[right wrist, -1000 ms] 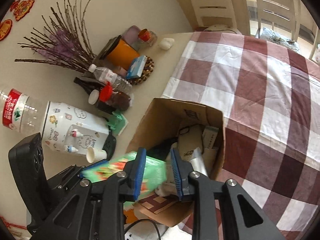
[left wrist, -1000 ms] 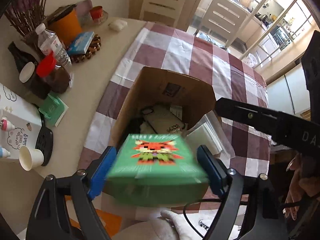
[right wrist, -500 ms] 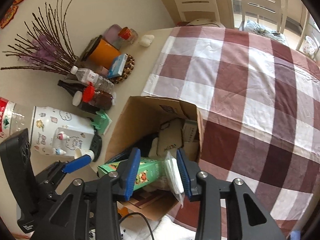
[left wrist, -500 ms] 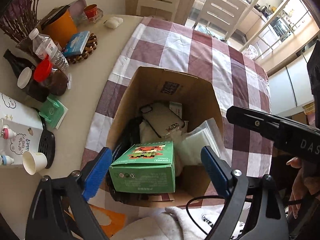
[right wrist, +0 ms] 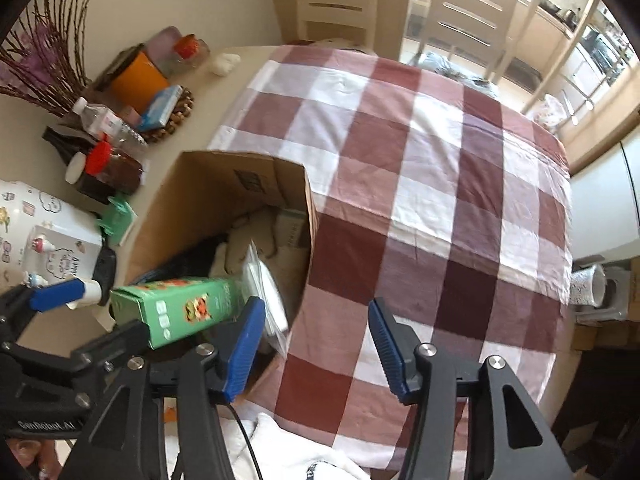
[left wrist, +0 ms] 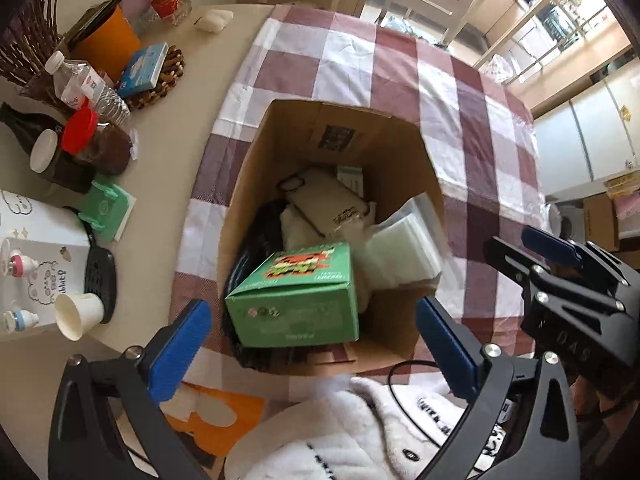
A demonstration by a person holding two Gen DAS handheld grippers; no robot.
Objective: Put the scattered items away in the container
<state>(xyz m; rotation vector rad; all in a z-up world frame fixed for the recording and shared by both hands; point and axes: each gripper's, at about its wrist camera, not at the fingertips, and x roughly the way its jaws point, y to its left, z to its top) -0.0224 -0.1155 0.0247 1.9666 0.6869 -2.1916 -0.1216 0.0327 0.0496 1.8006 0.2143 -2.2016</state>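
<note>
The green carton (left wrist: 296,300) lies tilted atop the clutter in the cardboard box (left wrist: 248,184), looking light and stiff; grip its flat sides. Both tongs, left (left wrist: 308,344) and right (right wrist: 316,348), have just been opening, empty.

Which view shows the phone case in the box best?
Left wrist: it looks straight down into the box, so the phone case lies nearly whole in view. Right wrist sees the box from the side, with only a pale sliver of its contents.
</note>
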